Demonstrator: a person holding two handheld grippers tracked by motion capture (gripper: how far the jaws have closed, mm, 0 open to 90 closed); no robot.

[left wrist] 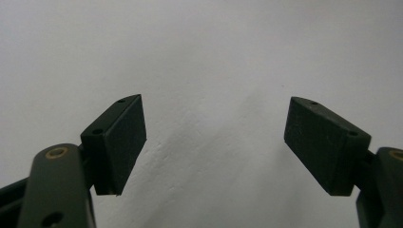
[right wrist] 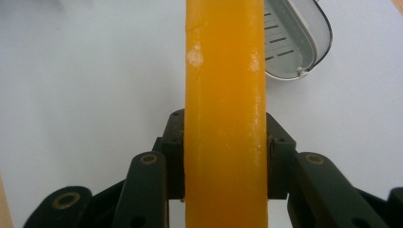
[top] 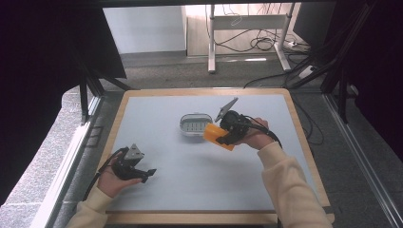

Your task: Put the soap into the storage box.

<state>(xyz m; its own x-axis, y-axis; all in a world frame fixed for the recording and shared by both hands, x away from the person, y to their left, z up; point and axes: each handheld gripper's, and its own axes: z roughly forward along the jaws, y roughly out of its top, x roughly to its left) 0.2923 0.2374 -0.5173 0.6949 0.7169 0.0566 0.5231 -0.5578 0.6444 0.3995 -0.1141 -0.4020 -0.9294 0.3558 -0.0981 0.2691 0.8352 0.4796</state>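
An orange soap bar [top: 217, 136] is clamped edge-on in my right gripper [top: 227, 136], just right of a grey oval soap dish [top: 195, 124] at mid-table. In the right gripper view the orange bar [right wrist: 224, 114] stands upright between the two black jaws, and the slotted dish [right wrist: 294, 40] lies at the upper right, beyond the bar. My left gripper [top: 146, 175] rests low at the near left of the table, jaws spread wide. Its own view has both pads [left wrist: 119, 142] far apart over bare table, with nothing between them.
The pale blue table top [top: 190, 166] has a wooden rim [top: 304, 142]. Beyond the far edge are a desk's white legs [top: 211, 42] and loose cables on the floor. Dark curtains hang at both sides.
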